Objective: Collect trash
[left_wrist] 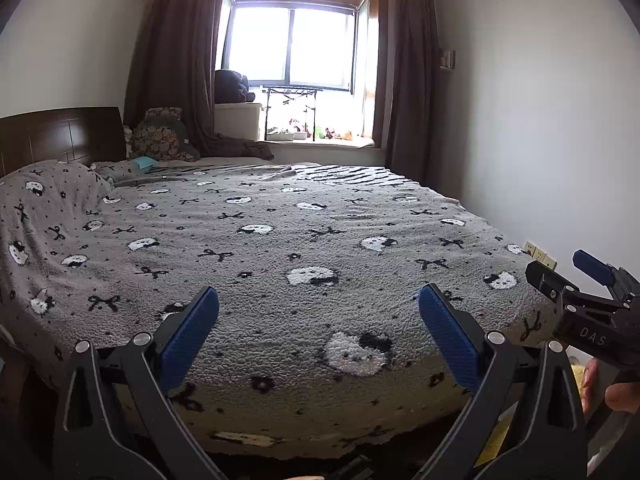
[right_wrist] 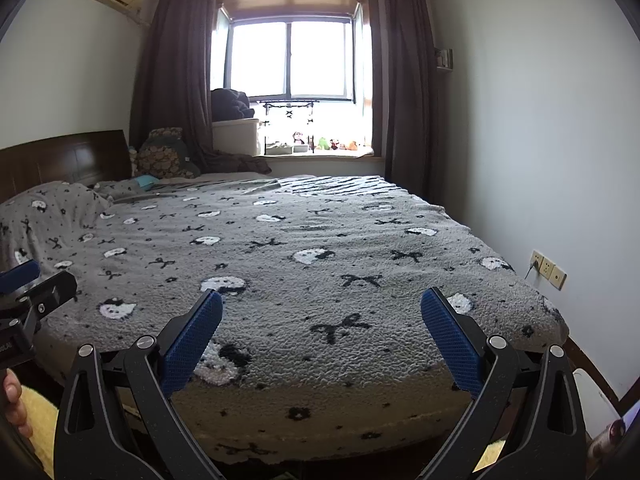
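Observation:
My left gripper [left_wrist: 319,300] is open and empty, held at the foot of a bed [left_wrist: 280,240] with a grey blanket printed with cats and bows. My right gripper [right_wrist: 321,304] is also open and empty, beside the left one and facing the same bed [right_wrist: 300,248]. The right gripper shows at the right edge of the left wrist view [left_wrist: 560,268], and the left gripper at the left edge of the right wrist view [right_wrist: 36,284]. No trash stands out on the blanket. A small teal item [left_wrist: 143,163] lies near the pillows; I cannot tell what it is.
A dark wooden headboard [left_wrist: 60,136] stands at far left, with cushions [left_wrist: 160,140] beside it. A curtained window [left_wrist: 296,48] with toys on the sill is at the back. The white wall on the right carries sockets [right_wrist: 548,268]. Something yellow [right_wrist: 40,432] lies low beside the bed.

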`<state>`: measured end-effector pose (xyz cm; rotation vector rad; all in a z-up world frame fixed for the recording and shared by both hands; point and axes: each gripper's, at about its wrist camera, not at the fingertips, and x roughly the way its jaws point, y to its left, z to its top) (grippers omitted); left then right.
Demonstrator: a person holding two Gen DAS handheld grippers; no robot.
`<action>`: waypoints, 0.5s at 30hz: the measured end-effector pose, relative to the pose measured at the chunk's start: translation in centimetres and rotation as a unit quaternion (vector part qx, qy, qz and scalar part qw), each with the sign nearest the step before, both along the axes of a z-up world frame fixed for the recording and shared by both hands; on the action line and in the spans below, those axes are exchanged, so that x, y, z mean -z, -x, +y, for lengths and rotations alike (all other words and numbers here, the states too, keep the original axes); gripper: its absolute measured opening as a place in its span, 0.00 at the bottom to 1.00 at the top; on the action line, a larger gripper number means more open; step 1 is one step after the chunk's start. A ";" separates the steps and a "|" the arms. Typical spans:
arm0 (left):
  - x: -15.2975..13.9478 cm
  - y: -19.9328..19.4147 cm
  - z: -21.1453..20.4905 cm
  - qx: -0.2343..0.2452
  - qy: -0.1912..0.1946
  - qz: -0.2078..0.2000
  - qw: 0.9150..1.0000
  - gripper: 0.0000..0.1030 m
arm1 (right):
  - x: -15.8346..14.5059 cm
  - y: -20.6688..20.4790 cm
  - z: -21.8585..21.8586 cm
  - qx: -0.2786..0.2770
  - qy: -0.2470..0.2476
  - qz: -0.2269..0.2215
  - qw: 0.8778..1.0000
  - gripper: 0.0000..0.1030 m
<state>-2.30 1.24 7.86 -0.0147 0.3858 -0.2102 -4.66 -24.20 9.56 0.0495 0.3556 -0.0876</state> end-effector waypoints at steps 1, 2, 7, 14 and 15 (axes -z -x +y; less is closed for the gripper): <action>0.0 0.0 0.0 -0.001 0.000 -0.001 1.000 0.92 | 0.0 0.0 0.0 0.001 -0.001 0.000 1.000 0.97; 0.0 0.0 0.1 -0.003 0.000 -0.003 1.000 0.92 | 0.0 0.0 -0.1 0.002 -0.002 0.001 1.000 0.97; 0.1 0.0 0.2 -0.015 -0.007 -0.004 1.000 0.92 | 0.0 -0.1 -0.1 0.004 -0.002 0.002 1.000 0.97; 0.3 -0.7 0.2 -0.022 -0.007 0.014 1.000 0.92 | 0.1 -0.2 -0.1 0.005 -0.002 0.002 1.000 0.97; 0.3 -0.7 0.2 -0.026 -0.009 0.014 1.000 0.92 | 0.1 -0.2 -0.1 0.005 -0.003 0.002 1.000 0.97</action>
